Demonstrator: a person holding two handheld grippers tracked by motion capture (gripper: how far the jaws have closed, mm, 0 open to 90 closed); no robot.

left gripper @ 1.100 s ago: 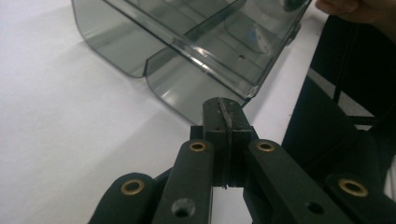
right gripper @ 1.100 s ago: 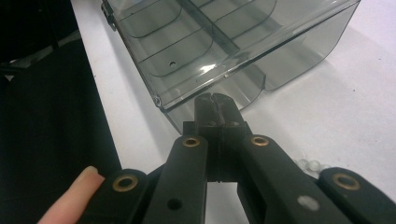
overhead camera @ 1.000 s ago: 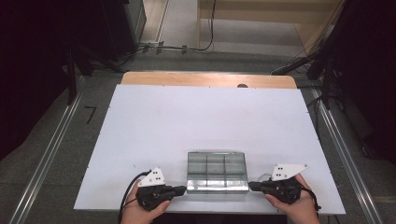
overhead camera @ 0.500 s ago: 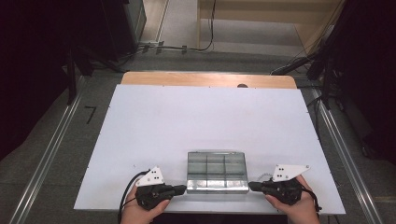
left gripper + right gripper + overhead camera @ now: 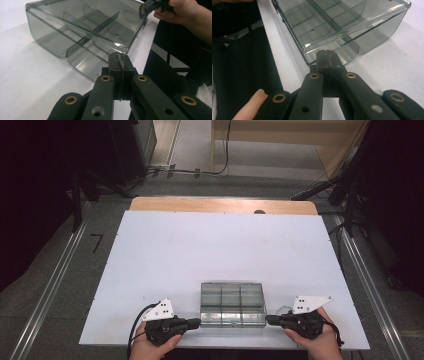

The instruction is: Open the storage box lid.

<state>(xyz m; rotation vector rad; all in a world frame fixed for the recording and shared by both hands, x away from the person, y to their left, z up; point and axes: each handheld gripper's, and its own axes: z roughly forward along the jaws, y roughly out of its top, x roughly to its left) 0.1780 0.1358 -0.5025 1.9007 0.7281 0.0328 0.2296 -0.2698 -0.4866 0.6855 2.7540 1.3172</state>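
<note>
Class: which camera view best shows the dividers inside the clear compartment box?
The high view: the clear compartment box is seen whole from above, its dividers forming a grid. The left gripper view and right gripper view show it close, slanted and partly cut off.

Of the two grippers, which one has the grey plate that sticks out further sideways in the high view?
The right gripper: its plate is long and stretched sideways, while the left gripper carries a shorter, upright triangular one.

- Compartment box (image 5: 232, 304): smoky grey, see-through plastic.
- Table (image 5: 220, 250): plain white top, pale wooden strip at the far edge.
- Left gripper (image 5: 196, 322), right gripper (image 5: 269, 320): black, brass-coloured rivets, light grey plates.
- Floor (image 5: 65, 285): grey.
</note>
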